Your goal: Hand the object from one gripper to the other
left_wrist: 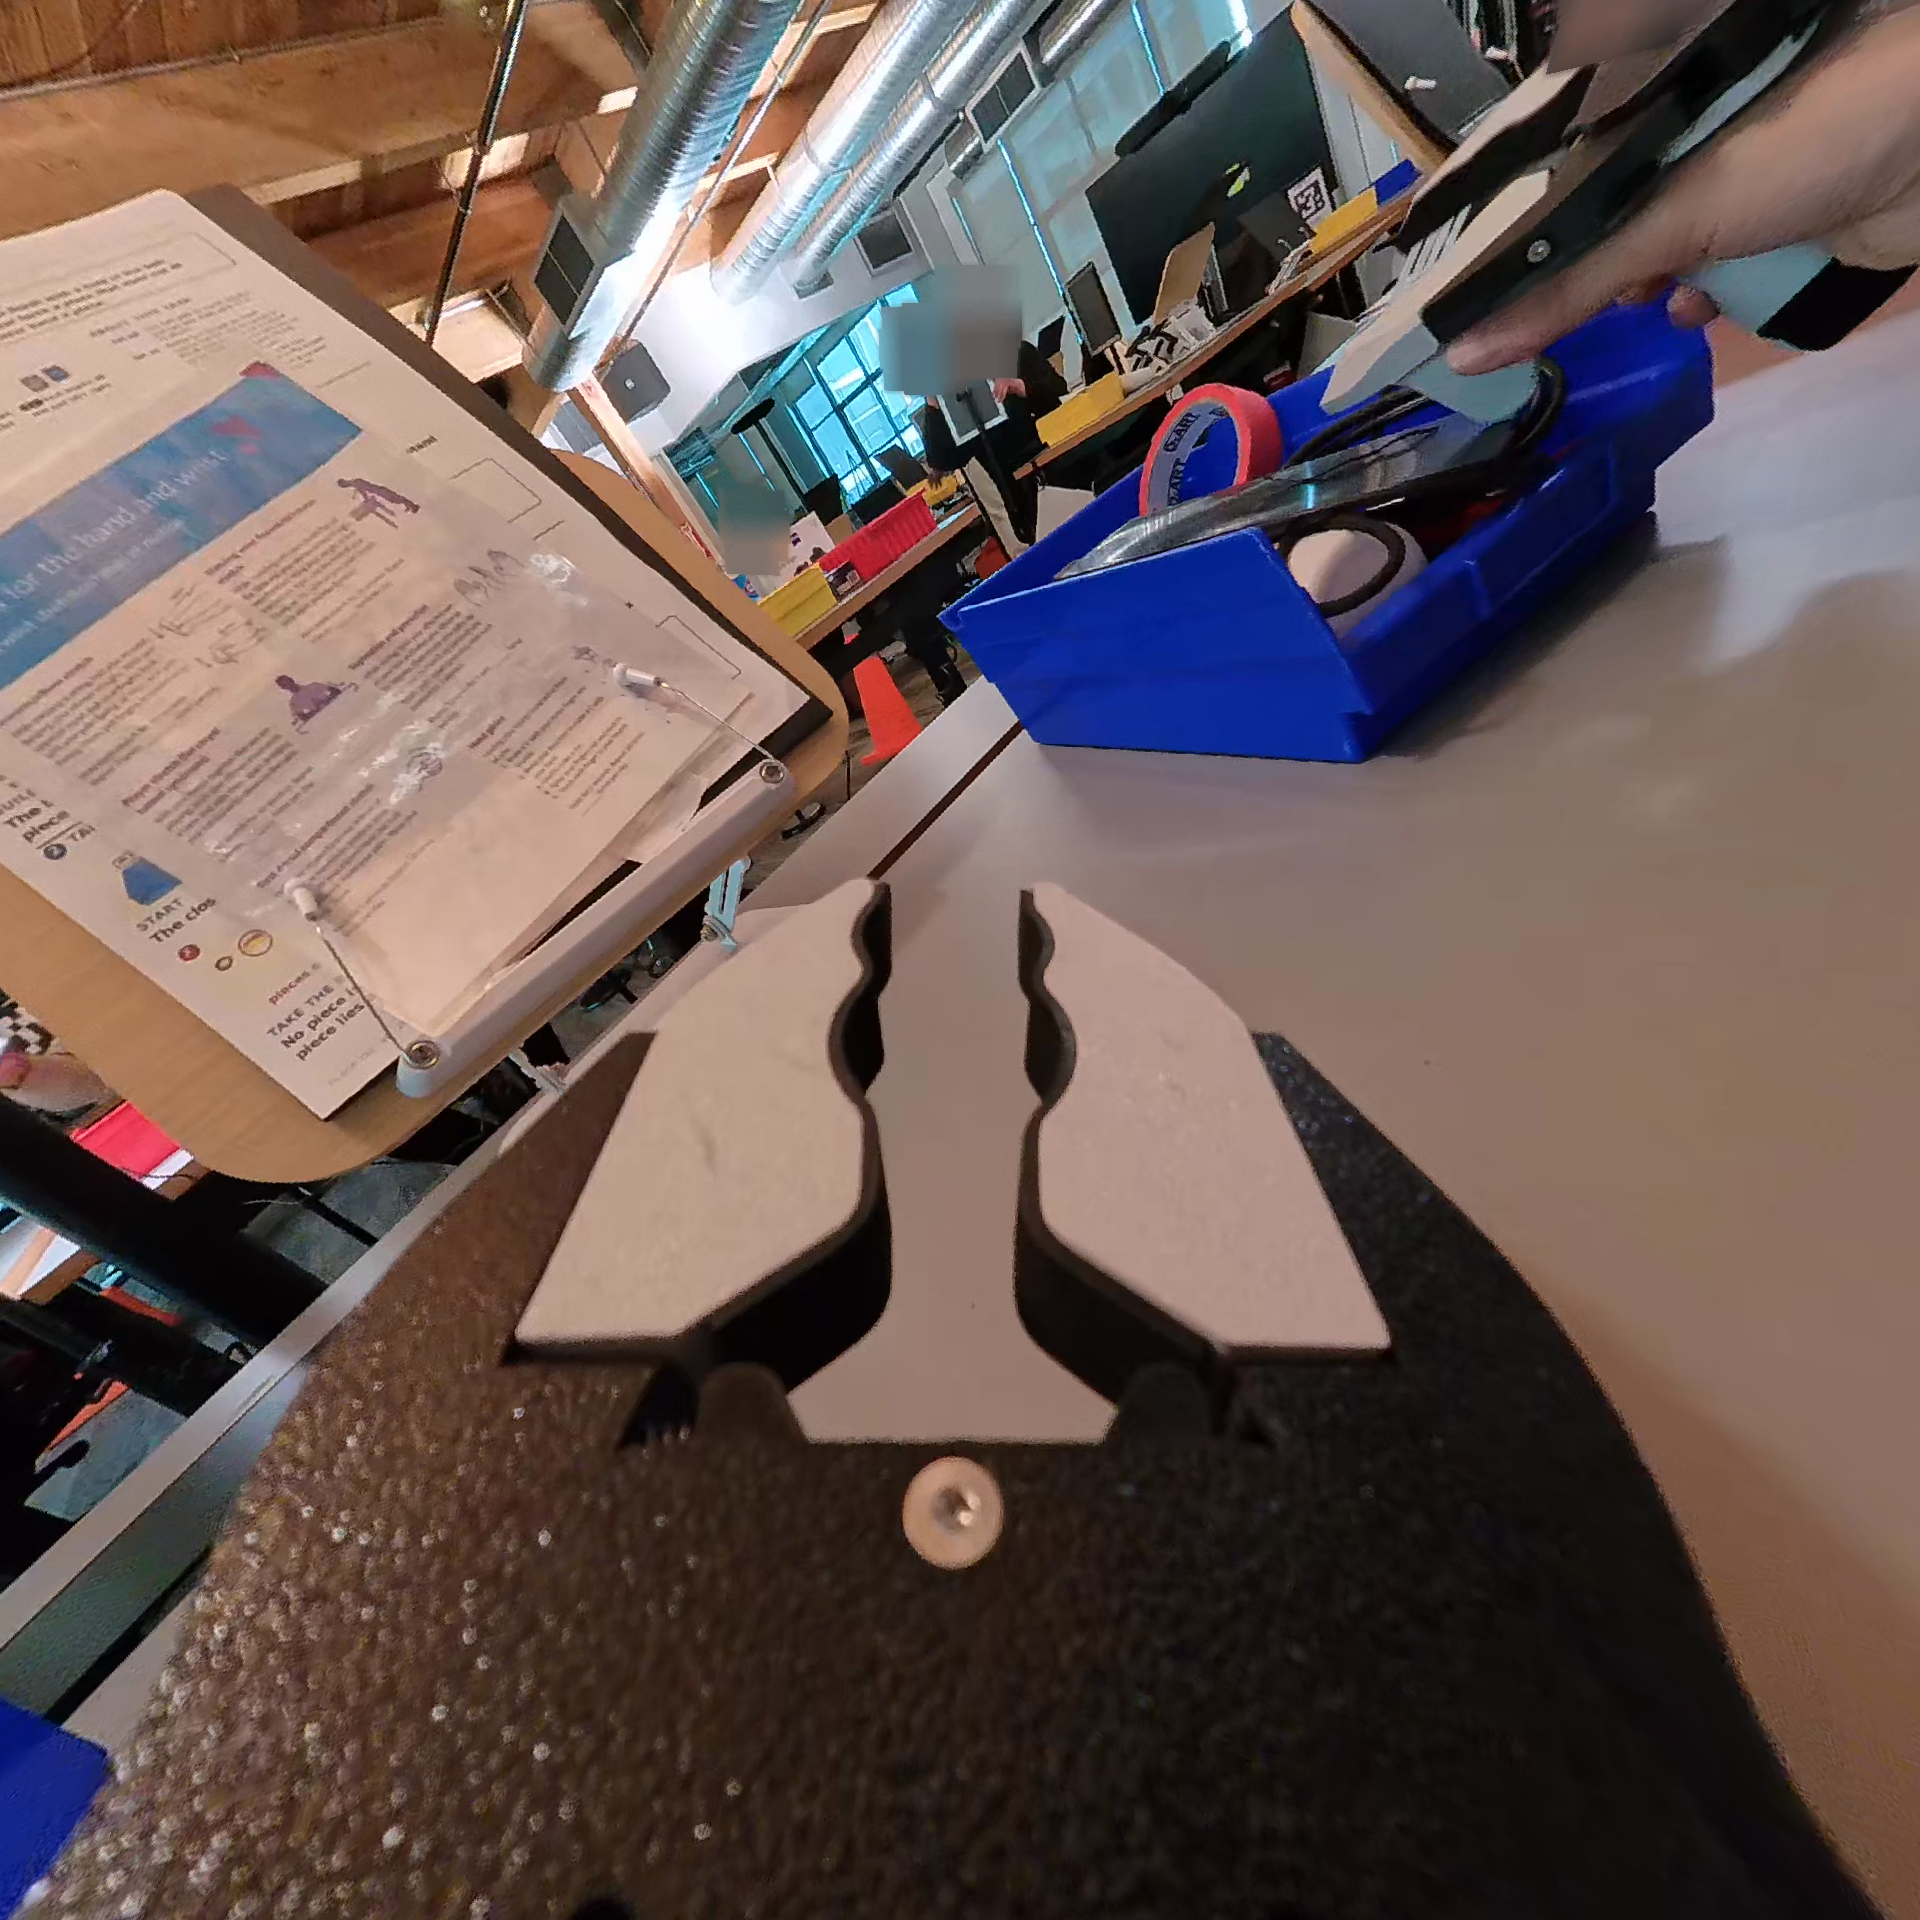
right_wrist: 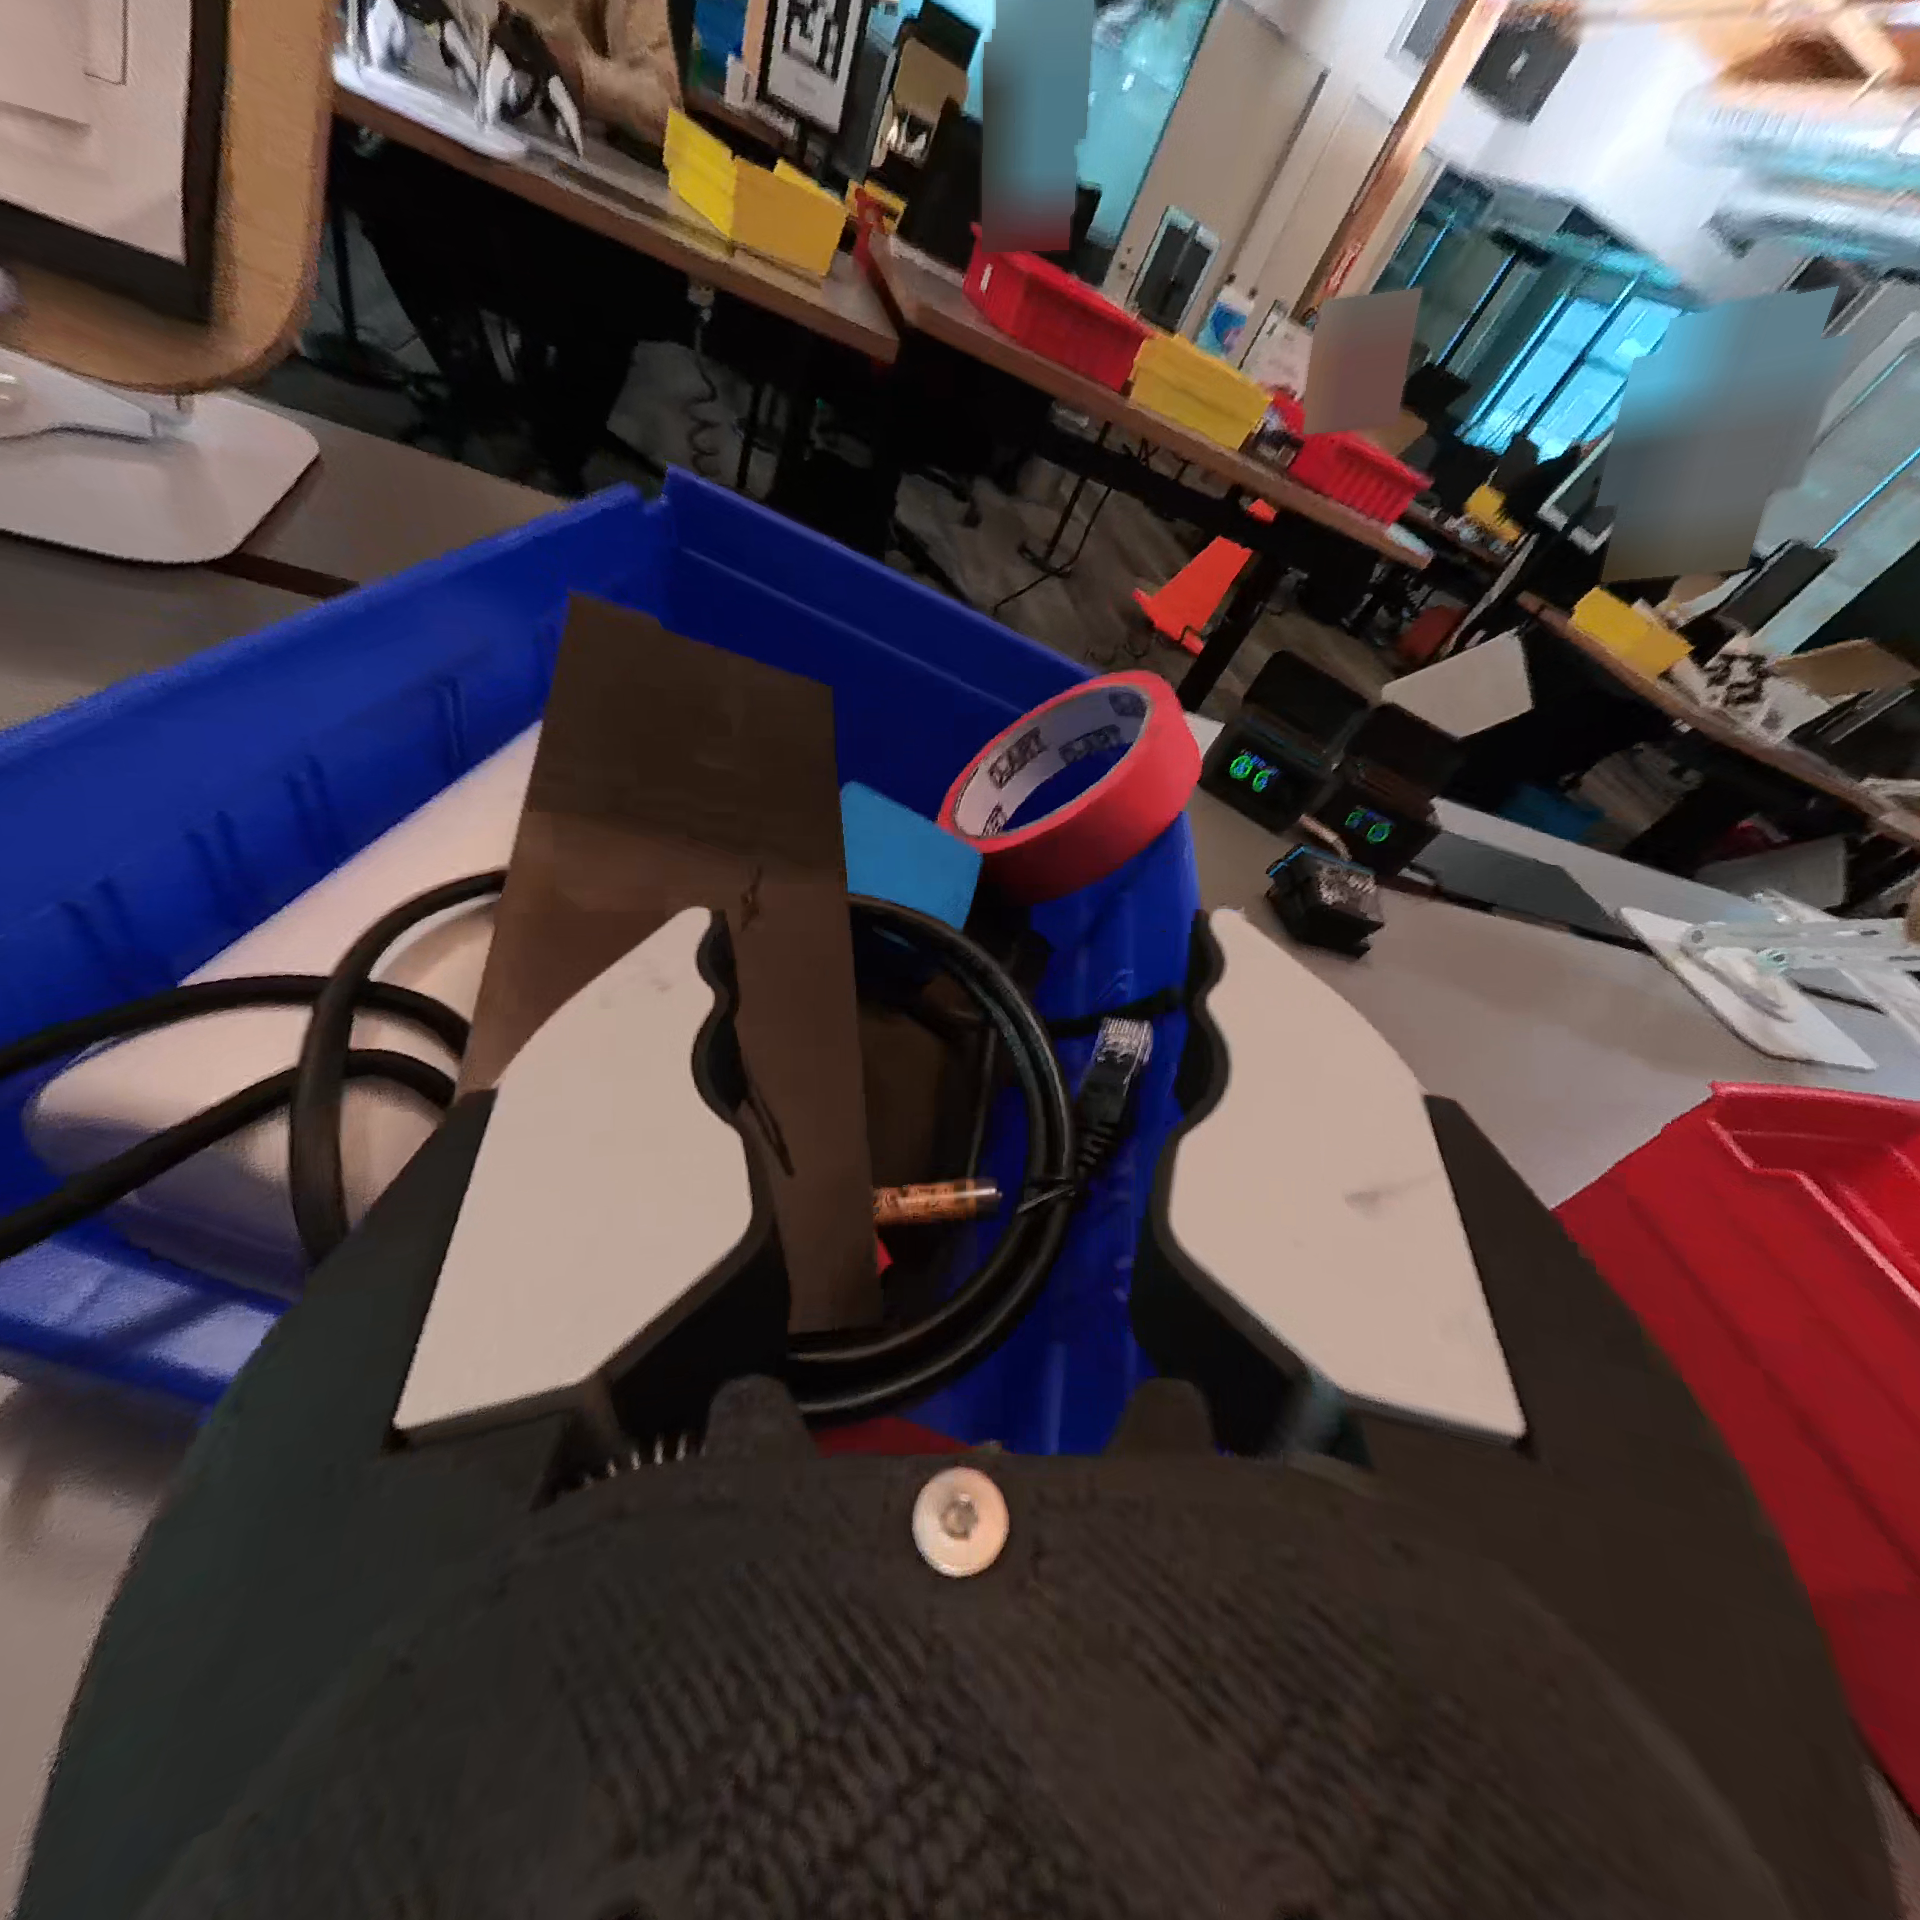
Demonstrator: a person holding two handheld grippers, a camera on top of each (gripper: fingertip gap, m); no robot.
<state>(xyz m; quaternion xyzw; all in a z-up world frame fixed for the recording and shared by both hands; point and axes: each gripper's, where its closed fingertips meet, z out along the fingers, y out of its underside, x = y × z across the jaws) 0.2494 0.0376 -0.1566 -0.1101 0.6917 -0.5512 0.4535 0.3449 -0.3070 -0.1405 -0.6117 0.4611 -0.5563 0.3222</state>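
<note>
Right tool (right_wrist: 956, 1049) open over one blue bin (right_wrist: 260, 748) | one red tape roll (right_wrist: 1081, 790) | left tool (left_wrist: 951, 997) open, empty

— What's on your table (left_wrist: 1455, 935)?

— My table is grey. A blue bin (left_wrist: 1195, 665) sits on it, a red bin (right_wrist: 1766, 1299) just beside that, and a white stand base (right_wrist: 156, 478) beyond the blue one.

— Anything else?

— Small black devices (right_wrist: 1330, 894), farther along.

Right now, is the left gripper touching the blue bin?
Apart. The left wrist view shows the left gripper empty over bare grey table, with open tabletop between its fingertips and the blue bin farther ahead.
</note>
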